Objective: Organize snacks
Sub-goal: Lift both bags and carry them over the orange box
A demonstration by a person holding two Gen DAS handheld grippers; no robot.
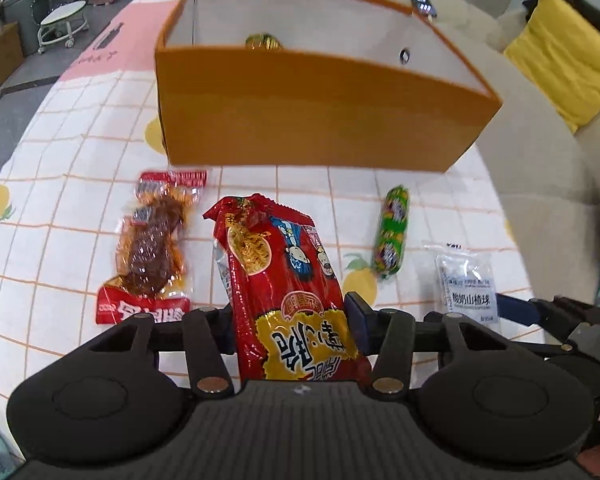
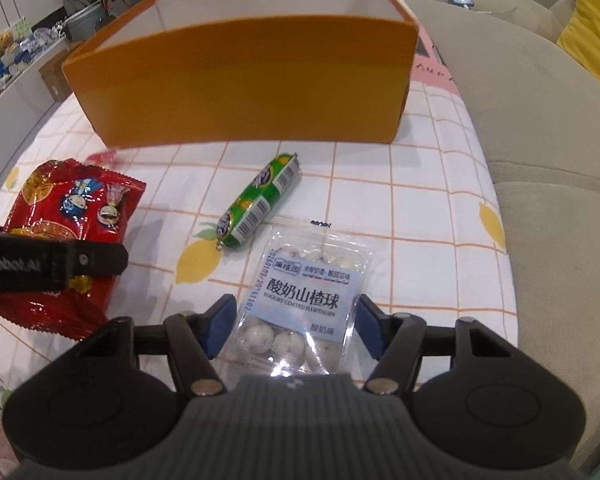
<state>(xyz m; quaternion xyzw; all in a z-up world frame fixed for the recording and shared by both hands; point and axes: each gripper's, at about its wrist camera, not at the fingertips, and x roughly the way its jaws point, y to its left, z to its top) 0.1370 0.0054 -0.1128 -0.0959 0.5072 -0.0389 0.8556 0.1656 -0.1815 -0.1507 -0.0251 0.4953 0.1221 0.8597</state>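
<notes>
Left tool (image 1: 292, 320) pinches red noodle packet (image 1: 284, 280); right tool (image 2: 292, 324) spread; checked tablecloth (image 2: 420, 208).

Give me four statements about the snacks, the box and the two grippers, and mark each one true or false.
1. The left gripper is closed on the red noodle packet. True.
2. The green sausage lies inside the orange box. False: it lies on the tablecloth in front of the box.
3. The yogurt hawthorn bag sits between the right gripper fingers. True.
4. The orange box is closed with a lid. False: its top is open.
</notes>
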